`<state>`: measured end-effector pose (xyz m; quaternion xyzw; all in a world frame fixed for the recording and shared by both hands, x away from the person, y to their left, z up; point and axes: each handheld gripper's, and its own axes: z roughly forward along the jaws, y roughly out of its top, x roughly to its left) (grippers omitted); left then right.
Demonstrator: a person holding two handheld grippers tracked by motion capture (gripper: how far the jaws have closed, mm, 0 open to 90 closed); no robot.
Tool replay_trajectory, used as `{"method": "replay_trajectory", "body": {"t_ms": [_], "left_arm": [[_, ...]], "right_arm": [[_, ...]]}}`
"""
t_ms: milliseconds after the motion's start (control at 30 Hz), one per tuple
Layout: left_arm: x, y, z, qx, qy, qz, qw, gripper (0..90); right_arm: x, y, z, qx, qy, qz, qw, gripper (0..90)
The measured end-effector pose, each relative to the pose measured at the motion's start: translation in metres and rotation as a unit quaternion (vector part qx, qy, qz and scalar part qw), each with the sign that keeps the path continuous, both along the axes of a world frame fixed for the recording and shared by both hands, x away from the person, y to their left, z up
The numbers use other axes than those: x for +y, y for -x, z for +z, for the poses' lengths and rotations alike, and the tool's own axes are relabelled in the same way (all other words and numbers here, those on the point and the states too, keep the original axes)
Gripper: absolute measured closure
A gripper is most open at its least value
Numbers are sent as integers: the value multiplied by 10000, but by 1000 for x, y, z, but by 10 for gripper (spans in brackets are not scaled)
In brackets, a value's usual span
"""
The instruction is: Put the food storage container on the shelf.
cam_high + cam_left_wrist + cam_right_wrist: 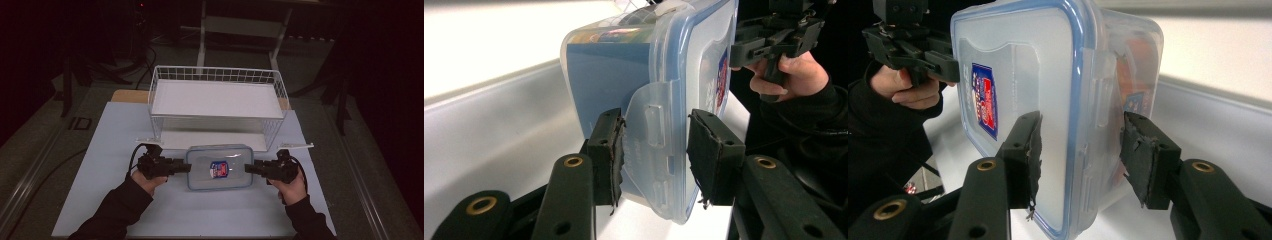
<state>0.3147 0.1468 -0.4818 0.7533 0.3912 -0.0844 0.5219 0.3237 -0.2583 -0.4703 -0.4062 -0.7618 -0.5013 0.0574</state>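
Note:
A clear plastic container (pixel 202 172) with a blue-rimmed lid and a red and blue sticker (pixel 219 169) hangs between my two grippers, just in front of the wire basket. My left gripper (pixel 187 166) is shut on its left end. In the left gripper view the pads clamp the container (pixel 614 75) at its lid clip, with the gripper (pixel 656 150) straddling that end. My right gripper (pixel 248 168) is shut on the opposite end. In the right gripper view the jaws (pixel 1080 150) squeeze the lid and the base of the container (pixel 1023 75).
A white wire basket (pixel 215 75) with a white liner stands behind the container at the back of the pale tabletop (pixel 125 210). Two flat handles stick out at its front corners. Dark floor and metal frames surround the table.

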Motion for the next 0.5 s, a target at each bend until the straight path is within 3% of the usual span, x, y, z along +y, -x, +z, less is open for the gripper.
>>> {"method": "replay_trajectory", "body": {"t_ms": [300, 500], "left_arm": [[-6, -21, -7, -193, 30, 204, 9996, 576], [-8, -37, -10, -367, 16, 332, 9988, 574]], "right_arm": [[-1, -25, -4, -215, 27, -106, 9997, 515], [-4, -41, -11, -276, -110, -217, 9993, 515]]}}
